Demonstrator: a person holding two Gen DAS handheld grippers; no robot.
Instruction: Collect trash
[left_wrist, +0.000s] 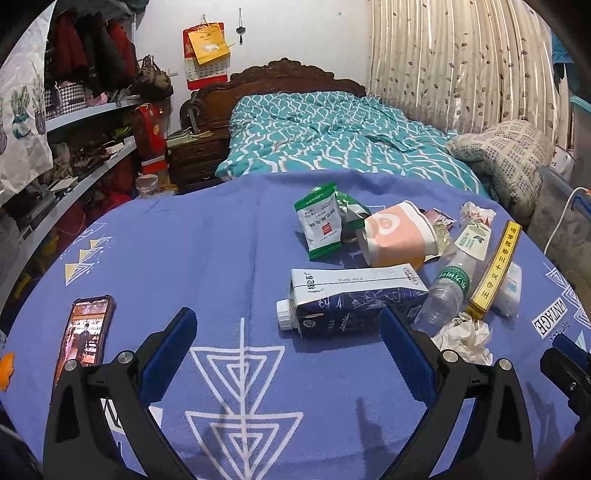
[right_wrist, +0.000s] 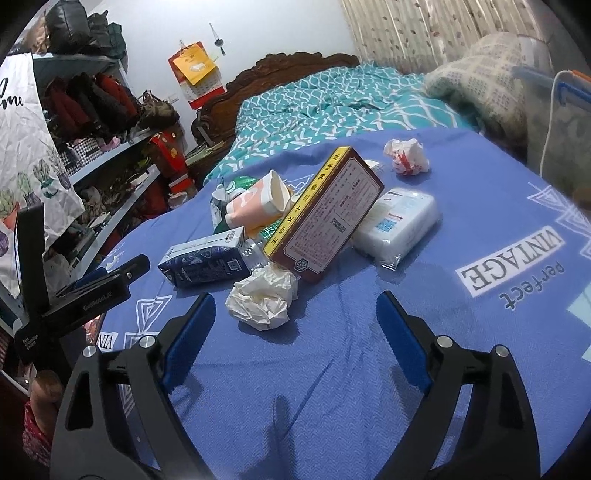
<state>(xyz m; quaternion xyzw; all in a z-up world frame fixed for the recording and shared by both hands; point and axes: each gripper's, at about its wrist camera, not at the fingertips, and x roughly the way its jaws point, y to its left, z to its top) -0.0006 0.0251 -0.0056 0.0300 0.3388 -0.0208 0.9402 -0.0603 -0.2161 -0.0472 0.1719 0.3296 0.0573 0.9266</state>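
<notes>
Plainly, both tools hung above a bench (left_wrist: 221, 258) covered with a blue patterned cloth, and neither held anything. The left hand-held gripper (left_wrist: 288, 332) was spread wide, its blue fingers (left_wrist: 406, 354) apart over the cloth just short of a dark blue milk carton (left_wrist: 354, 299) lying on its side. The right hand-held gripper (right_wrist: 295, 317) was likewise released, its jaws spread with a crumpled white tissue (right_wrist: 262, 295) lying just ahead of the gap between them.

The trash sat bunched together on the bench. A clear plastic bottle (left_wrist: 450, 284) lay beside the carton, and a long yellow-edged box (right_wrist: 328, 218) leaned tilted over the pile, one end near the tissue. Behind these lay a pink and white paper cup (left_wrist: 399, 236) on its side and a green and white packet (left_wrist: 321, 225). A white wrapped pack (right_wrist: 399, 221) rested just beside the box, perhaps tissues, though the print was too small to read. A second crumpled wad (right_wrist: 406, 157) with red marks sat farther back, apart from the rest.

A phone (left_wrist: 86, 336) with a lit screen lay on the cloth to the left, well apart from the trash.
</notes>
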